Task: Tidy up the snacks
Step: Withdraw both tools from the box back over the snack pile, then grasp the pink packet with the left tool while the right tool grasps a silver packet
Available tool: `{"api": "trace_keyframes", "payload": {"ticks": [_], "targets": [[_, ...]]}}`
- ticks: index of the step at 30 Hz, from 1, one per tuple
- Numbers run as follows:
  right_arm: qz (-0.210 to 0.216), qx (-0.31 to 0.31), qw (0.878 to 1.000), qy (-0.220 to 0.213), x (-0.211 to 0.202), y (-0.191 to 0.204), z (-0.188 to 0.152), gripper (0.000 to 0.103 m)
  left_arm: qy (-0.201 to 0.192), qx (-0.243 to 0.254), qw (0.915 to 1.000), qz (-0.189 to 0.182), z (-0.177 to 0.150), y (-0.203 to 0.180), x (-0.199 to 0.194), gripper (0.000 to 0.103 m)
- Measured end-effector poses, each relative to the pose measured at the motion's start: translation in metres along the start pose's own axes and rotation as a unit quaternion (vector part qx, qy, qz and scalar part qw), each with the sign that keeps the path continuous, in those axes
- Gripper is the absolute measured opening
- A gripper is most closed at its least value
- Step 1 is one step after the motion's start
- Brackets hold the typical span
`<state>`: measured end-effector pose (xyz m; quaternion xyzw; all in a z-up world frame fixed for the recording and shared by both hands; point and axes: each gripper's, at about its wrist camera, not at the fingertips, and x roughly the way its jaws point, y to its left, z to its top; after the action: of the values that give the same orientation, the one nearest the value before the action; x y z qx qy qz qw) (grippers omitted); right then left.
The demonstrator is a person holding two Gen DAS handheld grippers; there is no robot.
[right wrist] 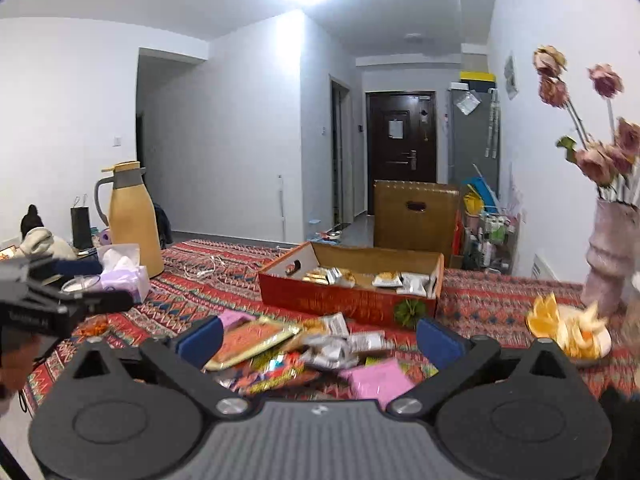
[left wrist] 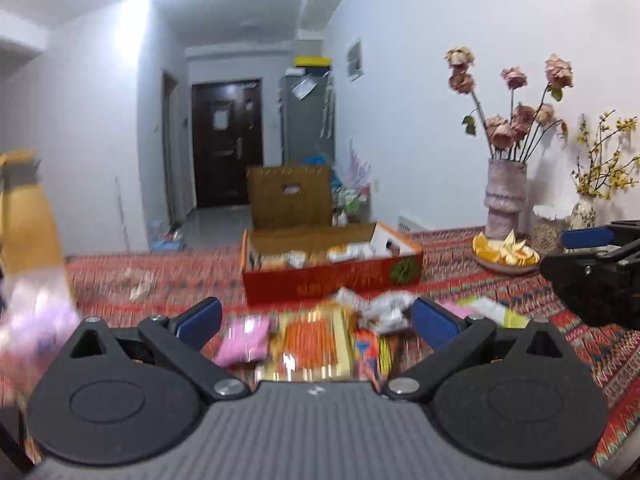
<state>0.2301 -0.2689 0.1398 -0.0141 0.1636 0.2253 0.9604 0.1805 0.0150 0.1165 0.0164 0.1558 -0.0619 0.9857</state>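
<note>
Yellow thermos (right wrist: 134, 220) upright near a tissue box (right wrist: 122, 274) on the patterned worktop (right wrist: 500, 296), vase (left wrist: 505, 196) of dried roses (left wrist: 516, 120), plate of orange peel (right wrist: 570, 330) beside it, dark door (right wrist: 400, 136) behind

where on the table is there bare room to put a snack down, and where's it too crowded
Bare cloth lies between the thermos and the red box, though a white cable crosses it, and between the box and the fruit plate. The box floor also shows a gap mid-row. Crowded: the snack pile ahead of both open grippers.

Motion blur smears the snack pile (left wrist: 320, 340) and tissue box (left wrist: 36, 320).
</note>
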Motion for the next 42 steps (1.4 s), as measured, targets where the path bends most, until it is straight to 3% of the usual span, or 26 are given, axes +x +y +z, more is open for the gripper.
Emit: {"api": "trace_keyframes", "payload": {"ticks": [7, 12, 16, 26, 29, 35, 42], "targets": [[-0.04, 0.036, 0.998, 0.016, -0.017, 0.028, -0.056, 0.103, 0.055, -0.042, 0.9975, 0.012, -0.048, 0.015, -0.015, 0.103], [-0.036, 0.068, 0.994, 0.073, -0.014, 0.038, -0.098, 0.103, 0.098, -0.07, 0.9924, 0.023, -0.074, 0.028, -0.014, 0.103], [-0.055, 0.06, 0.992, 0.097, -0.01, 0.045, -0.114, 0.103, 0.101, -0.072, 0.9919, 0.025, -0.078, 0.032, -0.014, 0.103], [-0.058, 0.074, 0.99, 0.102, 0.007, 0.037, -0.108, 0.103, 0.117, -0.073, 0.9904, 0.013, -0.076, 0.028, 0.012, 0.103], [-0.053, 0.087, 0.989, 0.106, 0.015, 0.032, -0.107, 0.103, 0.114, -0.074, 0.9903, 0.026, -0.074, 0.031, 0.021, 0.103], [-0.054, 0.096, 0.989, 0.101, 0.033, 0.023, -0.096, 0.103, 0.107, -0.061, 0.9923, 0.011, -0.055, 0.045, 0.049, 0.103], [-0.054, 0.053, 0.994, 0.084, 0.067, 0.02, -0.063, 0.103, 0.085, -0.021, 0.9961, -0.005, -0.019, 0.067, 0.098, 0.103]]}}
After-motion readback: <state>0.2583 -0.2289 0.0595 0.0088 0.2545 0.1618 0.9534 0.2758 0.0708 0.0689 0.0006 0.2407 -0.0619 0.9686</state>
